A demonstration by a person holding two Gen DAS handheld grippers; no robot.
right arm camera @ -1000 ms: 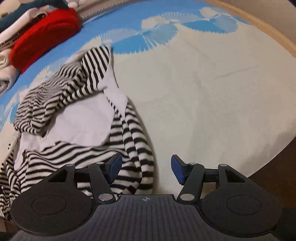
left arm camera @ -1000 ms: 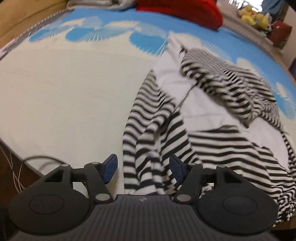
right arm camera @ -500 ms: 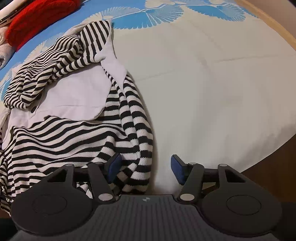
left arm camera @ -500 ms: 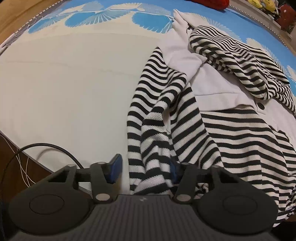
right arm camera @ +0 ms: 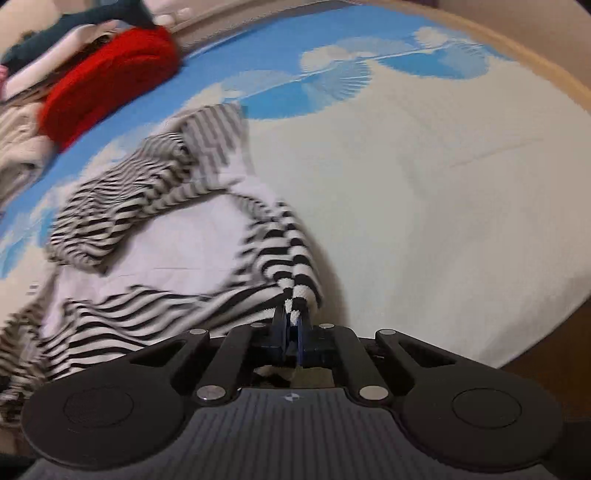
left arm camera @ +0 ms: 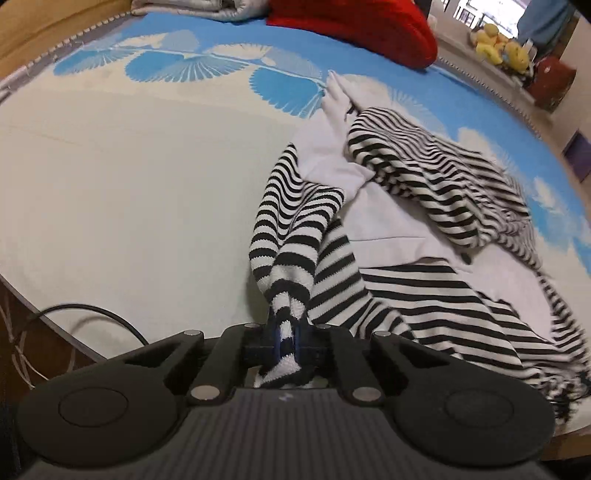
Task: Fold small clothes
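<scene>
The left tool point(left arm camera: 285, 341) is clenched on a bunched edge of the black-and-white striped knit garment point(left arm camera: 399, 295), the striped cloth pinched tight between its blue pads and drawn up into a narrow fold. Its jaws are closing at this moment, with the cloth between them. The right tool point(right arm camera: 291, 338) is likewise clamped on another bunched edge of the same striped knit garment point(right arm camera: 177, 258), a small tuft of fabric showing between its pads.

The garment lies crumpled on a bed, with a pale lining or white panel exposed across its middle. The bedsheet point(left arm camera: 129, 177) is cream with blue fan-shaped prints along the far side. A red cushion point(left arm camera: 354, 26) rests at the far edge of the bed, well apart from the garment. A black cable point(left arm camera: 92, 314) runs by the bed's near edge in the left view.
</scene>
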